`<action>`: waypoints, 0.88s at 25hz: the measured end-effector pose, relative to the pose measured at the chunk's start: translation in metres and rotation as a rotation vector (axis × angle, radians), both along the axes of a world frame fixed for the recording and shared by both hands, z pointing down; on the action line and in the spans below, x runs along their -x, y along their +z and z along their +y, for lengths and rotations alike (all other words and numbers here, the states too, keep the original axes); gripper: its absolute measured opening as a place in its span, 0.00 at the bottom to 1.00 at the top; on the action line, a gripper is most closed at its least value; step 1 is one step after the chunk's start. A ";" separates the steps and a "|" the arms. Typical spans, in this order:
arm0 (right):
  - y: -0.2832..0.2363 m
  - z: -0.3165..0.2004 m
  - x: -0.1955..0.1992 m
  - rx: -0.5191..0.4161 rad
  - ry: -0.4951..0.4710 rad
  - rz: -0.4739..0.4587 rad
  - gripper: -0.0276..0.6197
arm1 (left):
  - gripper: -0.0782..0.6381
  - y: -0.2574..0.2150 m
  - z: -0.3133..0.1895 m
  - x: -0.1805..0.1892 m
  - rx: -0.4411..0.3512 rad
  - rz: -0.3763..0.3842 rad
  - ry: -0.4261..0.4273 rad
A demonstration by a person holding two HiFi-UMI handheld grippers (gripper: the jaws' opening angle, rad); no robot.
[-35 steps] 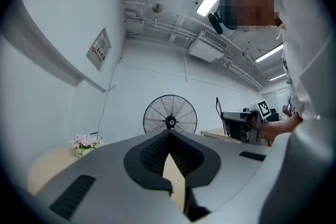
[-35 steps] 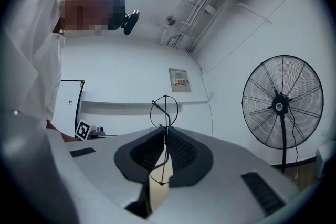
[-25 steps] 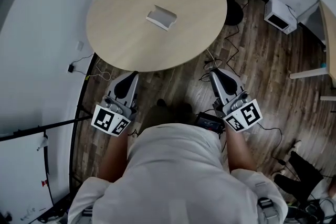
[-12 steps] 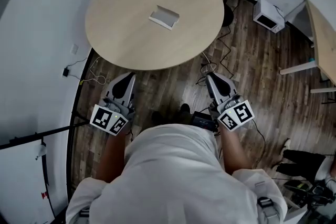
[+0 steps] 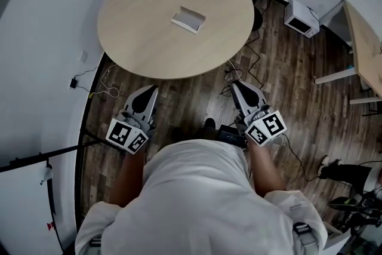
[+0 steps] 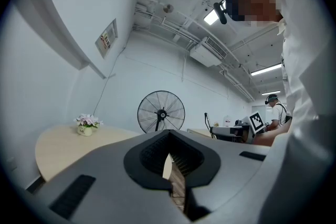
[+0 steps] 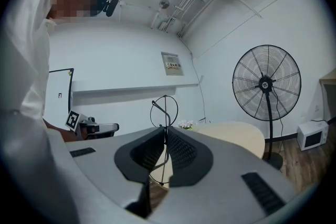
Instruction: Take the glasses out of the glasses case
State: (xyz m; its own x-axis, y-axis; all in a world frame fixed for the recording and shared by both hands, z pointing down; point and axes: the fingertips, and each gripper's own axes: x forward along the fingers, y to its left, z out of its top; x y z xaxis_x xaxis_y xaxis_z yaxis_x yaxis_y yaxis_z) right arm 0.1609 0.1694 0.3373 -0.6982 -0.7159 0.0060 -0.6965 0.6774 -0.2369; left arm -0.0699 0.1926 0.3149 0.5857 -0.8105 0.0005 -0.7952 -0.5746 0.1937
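Half the glasses [image 7: 165, 113] hidden between right gripper [image 7: 164, 132] fingers [image 7: 181, 152].

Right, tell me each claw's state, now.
Left claw: closed, empty.
Right claw: closed on the glasses.

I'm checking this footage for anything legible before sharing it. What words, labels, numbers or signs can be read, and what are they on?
Wall placard: print too small and blurred to read.
Framed wall notice: blurred, unreadable.
Marker cube at left and marker cube at right: black-and-white square code patterns only, no letters or digits.
No legible words, brands or numbers elsewhere.
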 end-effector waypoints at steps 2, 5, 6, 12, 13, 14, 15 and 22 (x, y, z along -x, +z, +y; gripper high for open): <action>-0.001 0.000 -0.002 -0.001 0.003 0.002 0.09 | 0.13 0.001 -0.001 -0.004 0.003 0.002 0.008; -0.002 -0.001 -0.010 0.000 0.010 0.001 0.09 | 0.13 0.000 -0.004 -0.013 0.008 0.003 0.018; -0.002 -0.001 -0.013 0.000 0.012 -0.001 0.09 | 0.13 0.000 -0.005 -0.017 0.010 0.003 0.022; 0.001 -0.001 -0.028 0.004 0.024 -0.009 0.09 | 0.13 0.001 -0.008 -0.037 0.014 -0.003 0.043; 0.001 -0.001 -0.031 0.005 0.025 -0.011 0.09 | 0.13 0.001 -0.009 -0.039 0.015 -0.005 0.045; 0.001 -0.002 -0.033 0.005 0.025 -0.013 0.09 | 0.13 0.000 -0.010 -0.042 0.015 -0.006 0.046; 0.001 -0.003 -0.036 0.006 0.026 -0.014 0.09 | 0.13 0.000 -0.011 -0.044 0.016 -0.007 0.046; 0.000 -0.015 -0.052 0.003 0.024 -0.019 0.09 | 0.13 0.002 -0.021 -0.059 0.027 -0.010 0.043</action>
